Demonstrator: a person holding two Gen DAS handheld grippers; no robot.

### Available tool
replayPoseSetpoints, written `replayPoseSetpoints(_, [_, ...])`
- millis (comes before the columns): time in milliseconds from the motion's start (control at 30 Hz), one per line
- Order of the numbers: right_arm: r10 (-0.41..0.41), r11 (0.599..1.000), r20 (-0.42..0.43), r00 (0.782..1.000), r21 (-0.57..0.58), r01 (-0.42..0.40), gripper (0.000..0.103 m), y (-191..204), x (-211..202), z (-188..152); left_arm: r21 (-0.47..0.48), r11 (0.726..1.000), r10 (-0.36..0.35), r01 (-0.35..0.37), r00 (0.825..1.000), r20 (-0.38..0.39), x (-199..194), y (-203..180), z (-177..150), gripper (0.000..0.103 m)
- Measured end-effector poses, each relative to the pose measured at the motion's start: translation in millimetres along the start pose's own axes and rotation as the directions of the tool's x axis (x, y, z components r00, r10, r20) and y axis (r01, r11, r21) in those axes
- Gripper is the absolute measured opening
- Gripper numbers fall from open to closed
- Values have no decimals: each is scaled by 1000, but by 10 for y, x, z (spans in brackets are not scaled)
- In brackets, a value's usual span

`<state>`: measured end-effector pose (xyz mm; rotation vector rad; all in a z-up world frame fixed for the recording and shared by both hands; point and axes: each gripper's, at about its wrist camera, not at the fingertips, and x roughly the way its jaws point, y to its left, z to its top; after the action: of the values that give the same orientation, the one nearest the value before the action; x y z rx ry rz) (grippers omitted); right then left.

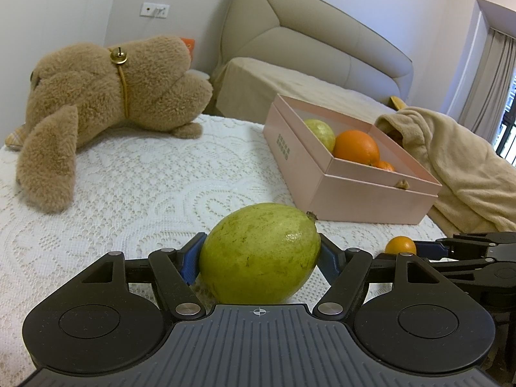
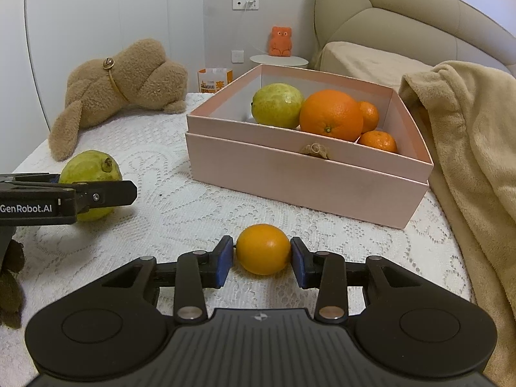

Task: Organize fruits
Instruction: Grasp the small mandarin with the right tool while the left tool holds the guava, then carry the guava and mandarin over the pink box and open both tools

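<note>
A green guava [image 1: 258,248] rests on the white lace cloth [image 1: 145,193], and my left gripper [image 1: 259,258] is shut on it, blue pads pressing both sides. In the right wrist view a small tangerine [image 2: 262,246] lies on the cloth, with my right gripper [image 2: 262,256] shut on it, pads touching each side. Behind it stands an open pink box [image 2: 290,187] holding another guava [image 2: 277,104], a large orange [image 2: 330,114] and two small tangerines [image 2: 377,142]. The left wrist view shows the box [image 1: 371,200] at the right.
A brown plush toy [image 1: 106,103] lies at the back left of the cloth. A beige blanket [image 2: 467,161] is heaped right of the box. Behind are a padded headboard [image 1: 306,32] and a small round table with an orange figure [image 2: 280,42].
</note>
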<state>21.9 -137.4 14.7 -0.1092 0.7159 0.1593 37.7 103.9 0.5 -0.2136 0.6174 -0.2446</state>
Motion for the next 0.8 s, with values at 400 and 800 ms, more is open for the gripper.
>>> replayPoseSetpoints(400, [4, 1000, 8, 1000, -8, -4, 37, 10, 9, 20, 5, 1000, 4, -4, 1000, 3, -8, -7, -1, 76])
replayPoseSetpoints(800, [23, 999, 209, 978, 19, -28, 36, -231, -471, 729, 129, 992, -49, 16, 965, 259, -374, -517, 1154, 75])
